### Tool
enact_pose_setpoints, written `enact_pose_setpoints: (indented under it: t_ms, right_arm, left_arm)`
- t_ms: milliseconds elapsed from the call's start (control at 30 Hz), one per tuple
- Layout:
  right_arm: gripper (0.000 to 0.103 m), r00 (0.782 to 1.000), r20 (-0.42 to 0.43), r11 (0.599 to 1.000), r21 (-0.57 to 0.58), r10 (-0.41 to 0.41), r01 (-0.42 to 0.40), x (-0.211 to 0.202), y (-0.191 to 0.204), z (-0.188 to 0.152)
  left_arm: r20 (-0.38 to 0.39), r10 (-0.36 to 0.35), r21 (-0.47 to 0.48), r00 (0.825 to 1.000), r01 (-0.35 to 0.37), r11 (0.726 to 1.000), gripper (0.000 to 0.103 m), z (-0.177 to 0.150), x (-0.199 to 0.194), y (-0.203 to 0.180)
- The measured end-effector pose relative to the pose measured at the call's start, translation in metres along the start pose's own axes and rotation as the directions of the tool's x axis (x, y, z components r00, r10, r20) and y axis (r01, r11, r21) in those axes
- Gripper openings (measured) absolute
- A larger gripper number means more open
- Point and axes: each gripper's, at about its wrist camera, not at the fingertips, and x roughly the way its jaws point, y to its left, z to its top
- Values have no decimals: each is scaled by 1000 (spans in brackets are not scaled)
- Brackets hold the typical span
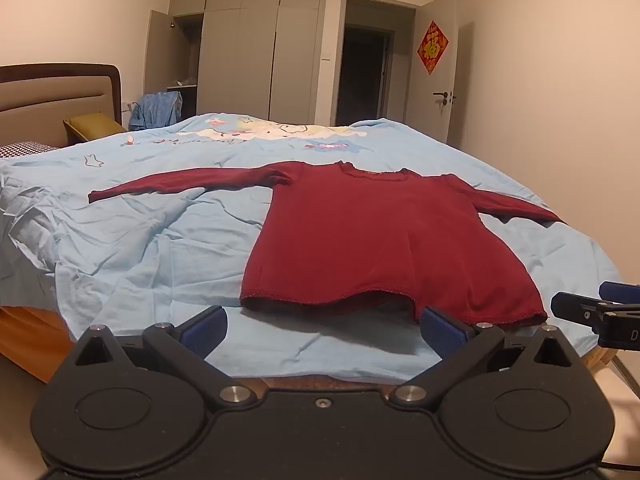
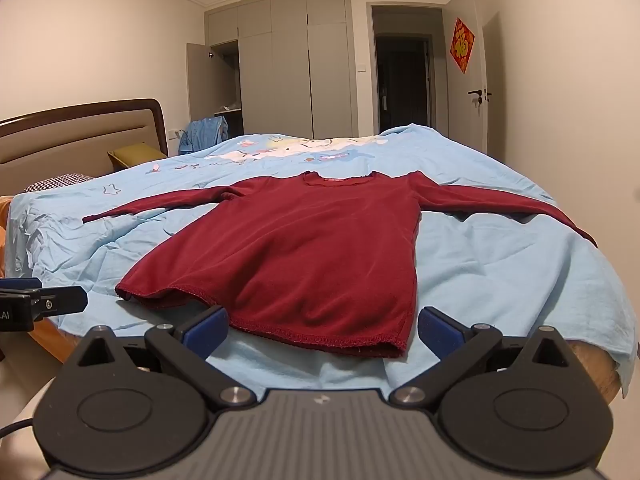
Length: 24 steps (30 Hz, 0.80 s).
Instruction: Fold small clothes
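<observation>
Right up close, the left gripper (image 1: 323,330) sits low at the near edge of the bed, its blue-padded fingers (image 1: 204,330) spread wide with nothing between them. The right gripper (image 2: 322,330) mirrors it, jaws just as wide and empty, hovering at the same edge; its tip pokes into the left wrist view at far right.

Now the big picture: the bed (image 1: 132,248) fills the room, covered by a rumpled light-blue sheet (image 2: 500,264) with a cartoon print toward the far side. Behind it, a grey wardrobe (image 1: 256,52) with one door ajar, and an open room door (image 2: 464,76) carrying a red diamond decoration (image 2: 462,45).

Then the star of the show: a dark red long-sleeved shirt (image 1: 376,236) lying flat on the sheet, hem toward the grippers, neckline away, both sleeves stretched out sideways. The right sleeve's cuff reaches the bed's edge. The hem lies just beyond both grippers' fingertips, seemingly not touching, though the angle makes that hard to judge.

Smaller still: an olive cushion (image 2: 134,154) by the headboard (image 2: 80,136), and a blue garment (image 1: 158,110) draped beyond the bed.
</observation>
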Motion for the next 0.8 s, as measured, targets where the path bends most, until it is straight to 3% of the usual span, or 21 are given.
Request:
enact_pose_setpoints:
  t_ms: [800]
  right_arm:
    - [103, 1000, -5, 1000, 2, 0, 0, 0, 0, 0]
  left_arm:
    - [-3, 0, 4, 1000, 0, 1000, 102, -2, 1, 0]
